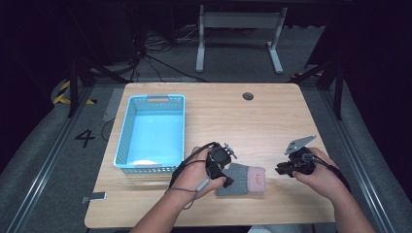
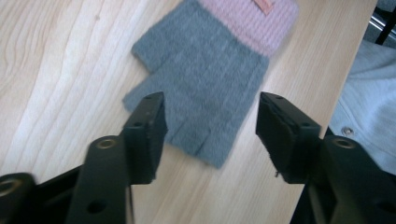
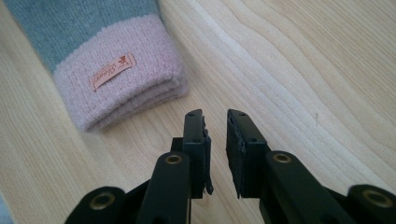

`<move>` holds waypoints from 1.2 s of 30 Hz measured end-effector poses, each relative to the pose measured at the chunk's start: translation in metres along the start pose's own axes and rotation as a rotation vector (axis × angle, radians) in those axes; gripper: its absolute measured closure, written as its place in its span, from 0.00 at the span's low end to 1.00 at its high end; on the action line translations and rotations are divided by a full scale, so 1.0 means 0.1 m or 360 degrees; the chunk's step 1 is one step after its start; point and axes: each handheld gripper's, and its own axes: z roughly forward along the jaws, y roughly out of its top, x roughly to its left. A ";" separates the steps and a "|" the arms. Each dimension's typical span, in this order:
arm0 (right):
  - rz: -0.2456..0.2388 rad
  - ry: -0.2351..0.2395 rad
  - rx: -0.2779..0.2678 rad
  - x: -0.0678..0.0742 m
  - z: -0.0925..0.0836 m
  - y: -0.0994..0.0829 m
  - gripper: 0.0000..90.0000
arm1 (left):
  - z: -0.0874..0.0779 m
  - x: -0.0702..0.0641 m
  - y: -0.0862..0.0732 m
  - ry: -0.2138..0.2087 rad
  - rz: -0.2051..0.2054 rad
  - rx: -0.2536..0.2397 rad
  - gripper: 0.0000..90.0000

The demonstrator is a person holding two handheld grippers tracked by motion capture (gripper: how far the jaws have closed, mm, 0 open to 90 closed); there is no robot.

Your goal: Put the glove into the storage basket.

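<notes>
While blue basket (image 1: 127,127) holds pale item, both tongs gape off glove (image 1: 243,178).

A black "4" (image 1: 84,138) is painted on the grey floor (image 1: 39,145) left of the table. The glove's (image 3: 84,37) pink cuff (image 3: 135,84) carries a small orange label (image 3: 112,71) with cursive script too small to read.

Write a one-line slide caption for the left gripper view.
Left gripper with jaws open above the finger end of a grey fingerless glove with a pink cuff, lying flat on the wooden table.
</notes>
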 end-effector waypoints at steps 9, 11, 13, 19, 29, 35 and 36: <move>0.0025 0.0007 -0.0018 -0.03 -0.03 -0.03 0.85 | 0.20 0.04 0.10 -0.0050 0.0046 -0.0002 0.40; 0.0030 -0.0001 -0.0019 -0.03 -0.03 -0.04 0.84 | 0.24 0.04 0.11 -0.0056 0.0054 -0.0021 0.39; 0.0040 0.0008 -0.0026 -0.03 -0.04 -0.04 0.84 | 0.28 0.05 0.13 -0.0074 0.0054 -0.0028 0.37; 0.0044 0.0026 -0.0029 -0.02 -0.04 -0.04 0.83 | 0.40 0.04 0.16 -0.0066 0.0087 -0.0034 0.36; 0.0066 0.0066 -0.0050 0.00 -0.03 -0.04 0.79 | 0.54 0.03 0.19 -0.0056 0.0137 -0.0010 0.33; 0.0065 0.0087 -0.0062 0.00 -0.02 -0.04 0.77 | 0.63 0.04 0.19 0.0059 0.0088 0.0063 0.31; 0.0067 0.0086 -0.0065 0.00 -0.02 -0.04 0.77 | 0.65 0.04 0.19 0.0063 0.0091 0.0082 0.30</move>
